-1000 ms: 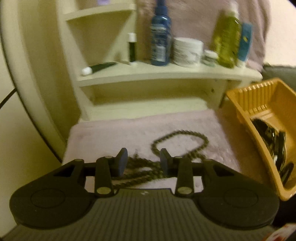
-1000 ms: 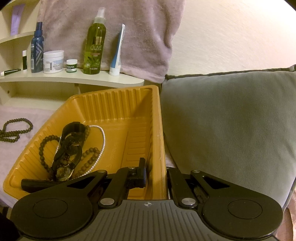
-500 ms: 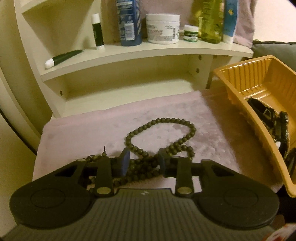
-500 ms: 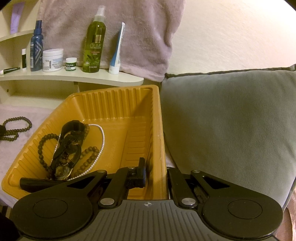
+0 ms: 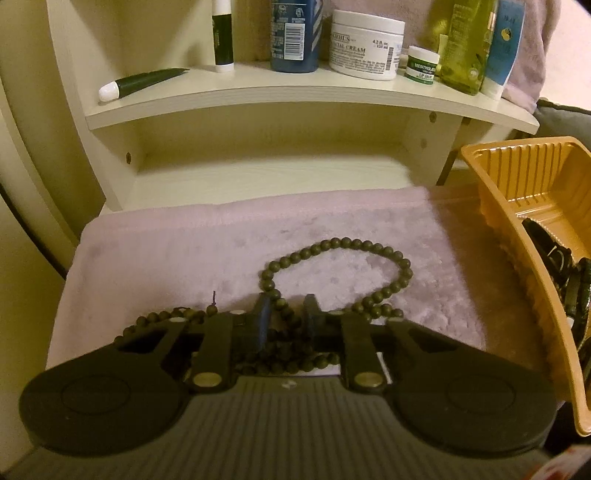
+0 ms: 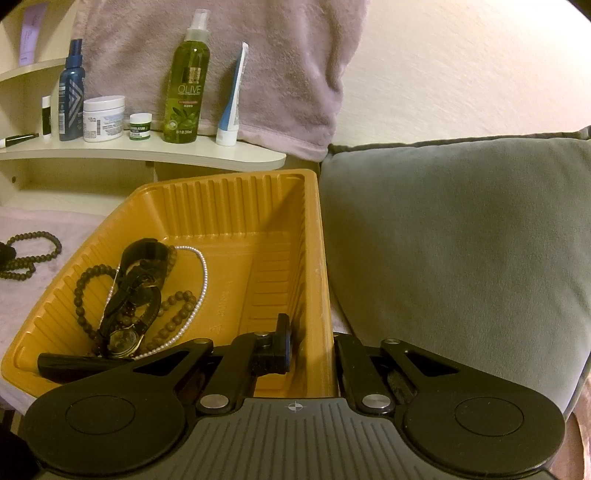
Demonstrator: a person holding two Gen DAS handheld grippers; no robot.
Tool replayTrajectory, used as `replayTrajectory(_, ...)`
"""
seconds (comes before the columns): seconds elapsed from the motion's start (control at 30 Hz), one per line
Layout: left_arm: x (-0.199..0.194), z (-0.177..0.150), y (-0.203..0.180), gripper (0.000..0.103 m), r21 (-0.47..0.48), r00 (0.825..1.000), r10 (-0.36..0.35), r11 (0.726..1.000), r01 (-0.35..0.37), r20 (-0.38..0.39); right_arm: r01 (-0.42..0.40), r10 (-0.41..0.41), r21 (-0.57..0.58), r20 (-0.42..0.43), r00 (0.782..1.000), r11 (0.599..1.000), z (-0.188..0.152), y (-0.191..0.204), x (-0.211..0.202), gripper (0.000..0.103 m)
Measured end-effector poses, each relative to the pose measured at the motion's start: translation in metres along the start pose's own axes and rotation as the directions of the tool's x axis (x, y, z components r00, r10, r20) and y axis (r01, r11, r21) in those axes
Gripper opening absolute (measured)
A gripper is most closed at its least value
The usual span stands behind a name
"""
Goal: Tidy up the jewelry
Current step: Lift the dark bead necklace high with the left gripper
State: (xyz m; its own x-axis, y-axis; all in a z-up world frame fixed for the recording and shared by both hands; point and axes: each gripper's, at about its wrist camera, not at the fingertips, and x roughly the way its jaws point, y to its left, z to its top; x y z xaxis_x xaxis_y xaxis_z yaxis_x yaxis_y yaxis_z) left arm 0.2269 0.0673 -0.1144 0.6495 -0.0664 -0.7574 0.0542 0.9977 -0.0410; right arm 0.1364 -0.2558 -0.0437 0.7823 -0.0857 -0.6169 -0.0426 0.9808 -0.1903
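A dark green bead necklace (image 5: 334, 245) lies on the pink towel (image 5: 184, 258); it also shows at the left edge of the right wrist view (image 6: 35, 254). My left gripper (image 5: 286, 317) is low over it, its jaws narrowed around a bunch of beads. My right gripper (image 6: 310, 345) is shut on the right wall of the orange tray (image 6: 317, 258), one finger inside and one outside. The tray holds a black watch (image 6: 136, 295), a pearl strand (image 6: 201, 273) and a brown bead bracelet (image 6: 177, 306). The tray also shows in the left wrist view (image 5: 517, 206).
A cream shelf (image 5: 295, 96) behind the towel carries a cream jar (image 5: 365, 44), a blue bottle (image 5: 293, 33), an olive spray bottle (image 6: 186, 81) and tubes. A grey cushion (image 6: 461, 240) lies right of the tray. A pink towel hangs behind the shelf (image 6: 258, 74).
My left gripper has moved forward and down onto the bead necklace and its jaws have closed in around the beads. My right gripper has stayed on the tray wall.
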Motion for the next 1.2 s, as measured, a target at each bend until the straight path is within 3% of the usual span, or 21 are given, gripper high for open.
replayTrajectory(0.2, -0.003, 0.001, -0.001, 0.006, 0.007, 1.000, 0.011, 1.000, -0.011, -0.006, -0.001, 0.001, -0.002, 0.001, 1.000, 1.000, 0.000, 0.000, 0.001, 0.006)
replayTrajectory(0.73, -0.045, 0.020, -0.009, 0.006, 0.044, 0.995, -0.006, 0.999, 0.002, 0.100, 0.000, 0.000, -0.013, 0.007, 1.000, 1.000, 0.001, 0.002, -0.002, 0.006)
replayTrajectory(1.2, -0.123, 0.081, -0.008, 0.006, 0.118, 0.958, -0.089, 0.991, 0.058, 0.274, -0.001, 0.001, -0.010, 0.007, 1.000, 1.000, 0.002, 0.002, -0.004, 0.006)
